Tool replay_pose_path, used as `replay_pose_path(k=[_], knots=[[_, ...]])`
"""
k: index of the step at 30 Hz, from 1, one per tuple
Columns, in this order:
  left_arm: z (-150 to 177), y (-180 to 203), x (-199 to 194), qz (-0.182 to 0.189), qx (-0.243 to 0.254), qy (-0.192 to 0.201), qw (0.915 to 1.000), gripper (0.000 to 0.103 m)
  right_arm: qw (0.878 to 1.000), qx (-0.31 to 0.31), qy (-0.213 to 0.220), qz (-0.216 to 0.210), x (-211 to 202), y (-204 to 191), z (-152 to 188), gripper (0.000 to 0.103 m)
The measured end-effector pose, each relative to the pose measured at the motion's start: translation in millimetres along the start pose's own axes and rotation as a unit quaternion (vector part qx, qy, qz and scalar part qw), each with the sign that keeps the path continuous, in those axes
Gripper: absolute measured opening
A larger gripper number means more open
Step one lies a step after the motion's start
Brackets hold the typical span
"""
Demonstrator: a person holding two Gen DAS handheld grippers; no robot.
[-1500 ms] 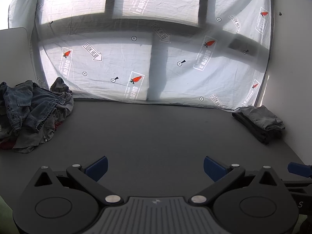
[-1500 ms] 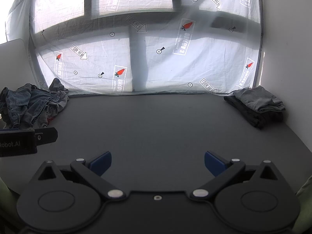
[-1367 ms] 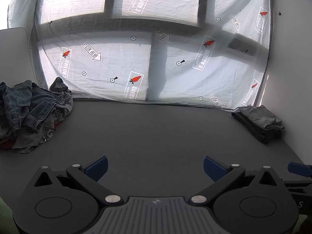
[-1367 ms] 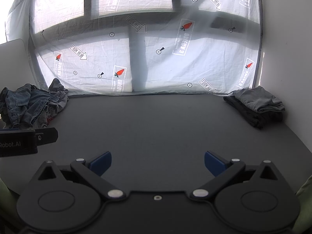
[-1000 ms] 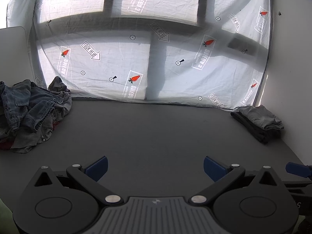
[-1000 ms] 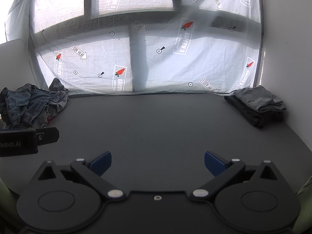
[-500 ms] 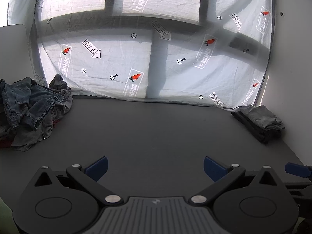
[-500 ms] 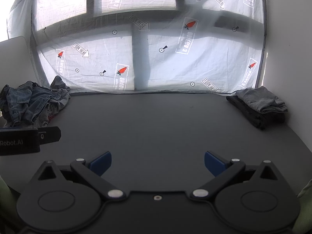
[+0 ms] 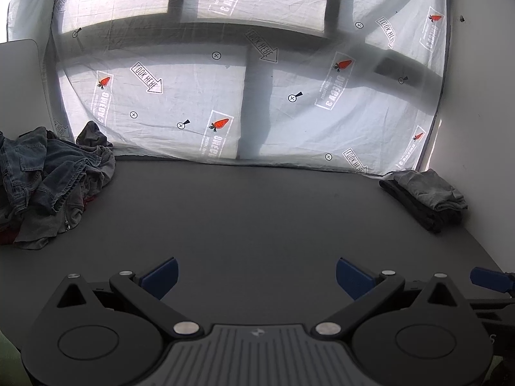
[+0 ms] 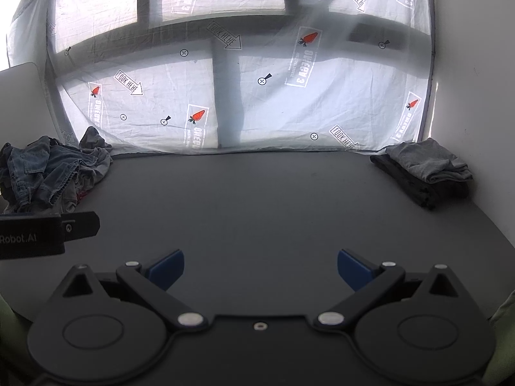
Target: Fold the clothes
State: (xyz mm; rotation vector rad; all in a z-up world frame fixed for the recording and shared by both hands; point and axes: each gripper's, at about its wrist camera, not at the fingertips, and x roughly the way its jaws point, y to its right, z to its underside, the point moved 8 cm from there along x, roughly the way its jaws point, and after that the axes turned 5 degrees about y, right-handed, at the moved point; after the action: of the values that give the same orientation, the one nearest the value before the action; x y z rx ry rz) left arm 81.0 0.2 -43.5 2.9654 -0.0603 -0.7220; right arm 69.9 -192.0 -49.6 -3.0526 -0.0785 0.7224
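A crumpled pile of clothes [image 9: 48,180] [image 10: 51,170], mostly blue denim with grey pieces and a bit of red, lies at the far left of the dark grey table [image 9: 257,212] [image 10: 257,206]. A folded stack [image 9: 425,196] [image 10: 425,170], light grey on dark grey, sits at the far right by the wall. My left gripper [image 9: 256,275] hovers open over the table's near side, nothing between its blue pads. My right gripper [image 10: 260,268] is likewise open and holds nothing. Both are well short of either pile.
A white sheet [image 9: 244,74] printed with carrots and arrows hangs behind the table. A white wall [image 9: 482,112] stands on the right. The left gripper's body [image 10: 35,234] shows at the left edge of the right wrist view; a blue pad [image 9: 489,283] shows at the left view's right edge.
Both views have tilted slightly: the sheet and the piles sit a little lower in the right wrist view. Both grippers stay open, and no garment has moved.
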Motion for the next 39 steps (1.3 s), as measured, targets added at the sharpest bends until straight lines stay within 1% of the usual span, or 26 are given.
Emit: replay_pose_path(k=[4, 7, 11, 14, 15, 17, 20, 22, 23, 25, 26, 28, 29, 31, 32, 33, 35, 37, 39], knots=[[1.8, 1.9, 4.4, 0.006, 0.001, -0.007, 1.0, 0.103, 1.0, 0.003, -0.004, 0.015, -1.1, -0.7, 8.5, 0.103], [5.6, 5.2, 15.7, 0.012, -0.007, -0.019, 0.9997, 0.103, 1.0, 0.0, -0.01, 0.024, 2.4, 4.4, 13.2, 0.103], [6.1, 13.9, 33.0, 0.022, -0.013, -0.032, 0.9991, 0.103, 0.999, 0.011, -0.015, 0.041, 12.0, 23.4, 10.6, 0.103], [3.6, 26.3, 51.2, 0.035, -0.02, -0.039, 0.9984, 0.103, 0.999, 0.022, -0.009, 0.048, 27.8, 39.9, 5.2, 0.103], [3.3, 29.3, 57.4, 0.037, -0.021, -0.042, 0.9982, 0.103, 0.999, 0.029, -0.006, 0.045, 34.5, 45.8, 3.4, 0.103], [2.3, 34.8, 75.2, 0.037, -0.03, -0.056, 0.9973, 0.103, 0.998, 0.055, 0.006, 0.023, 47.6, 57.8, 0.1, 0.103], [-1.4, 37.5, 103.7, 0.016, -0.037, -0.08, 0.996, 0.103, 0.991, 0.127, 0.034, -0.016, 72.0, 78.6, -15.3, 0.103], [-4.3, 36.6, 124.4, 0.004, -0.042, -0.102, 0.9939, 0.103, 0.986, 0.156, 0.04, -0.034, 94.9, 87.7, -25.7, 0.103], [-5.8, 36.2, 134.6, -0.001, -0.045, -0.114, 0.9925, 0.103, 0.986, 0.159, 0.036, -0.04, 108.8, 90.1, -29.9, 0.103], [-4.9, 31.8, 156.6, -0.007, -0.072, -0.154, 0.9854, 0.103, 0.988, 0.144, 0.007, -0.049, 138.7, 94.3, -30.7, 0.103], [-4.7, 28.1, 168.7, -0.007, -0.095, -0.176, 0.9797, 0.103, 0.99, 0.127, -0.012, -0.063, 155.2, 94.3, -30.4, 0.103], [-5.6, 22.3, 186.4, 0.014, -0.16, -0.205, 0.9655, 0.103, 0.993, 0.091, -0.035, -0.073, 177.4, 92.3, -31.1, 0.103], [-6.5, 19.6, 195.1, 0.025, -0.192, -0.219, 0.9563, 0.103, 0.994, 0.072, -0.045, -0.072, 187.8, 90.4, -32.6, 0.103], [-12.9, 9.1, 204.0, 0.035, -0.242, -0.221, 0.9443, 0.103, 0.995, 0.045, -0.055, -0.077, 207.8, 84.5, -36.8, 0.102], [-17.2, 1.4, 206.2, 0.034, -0.257, -0.214, 0.9417, 0.103, 0.994, 0.037, -0.061, -0.084, 218.5, 78.9, -39.8, 0.101], [-23.5, -12.7, 208.1, 0.027, -0.269, -0.203, 0.9412, 0.103, 0.993, 0.03, -0.066, -0.093, 228.4, 72.5, -42.9, 0.097], [-31.2, -43.0, 210.7, 0.005, -0.274, -0.188, 0.9432, 0.102, 0.991, 0.013, -0.071, -0.109, 247.9, 51.7, -52.7, 0.092], [-37.9, -78.8, 213.7, -0.029, -0.272, -0.179, 0.9452, 0.101, 0.99, -0.017, -0.065, -0.123, 263.6, 20.2, -66.6, 0.087], [-46.2, -121.7, 216.5, -0.064, -0.273, -0.165, 0.9458, 0.099, 0.989, -0.047, -0.05, -0.131, 275.3, -17.0, -81.3, 0.077]])
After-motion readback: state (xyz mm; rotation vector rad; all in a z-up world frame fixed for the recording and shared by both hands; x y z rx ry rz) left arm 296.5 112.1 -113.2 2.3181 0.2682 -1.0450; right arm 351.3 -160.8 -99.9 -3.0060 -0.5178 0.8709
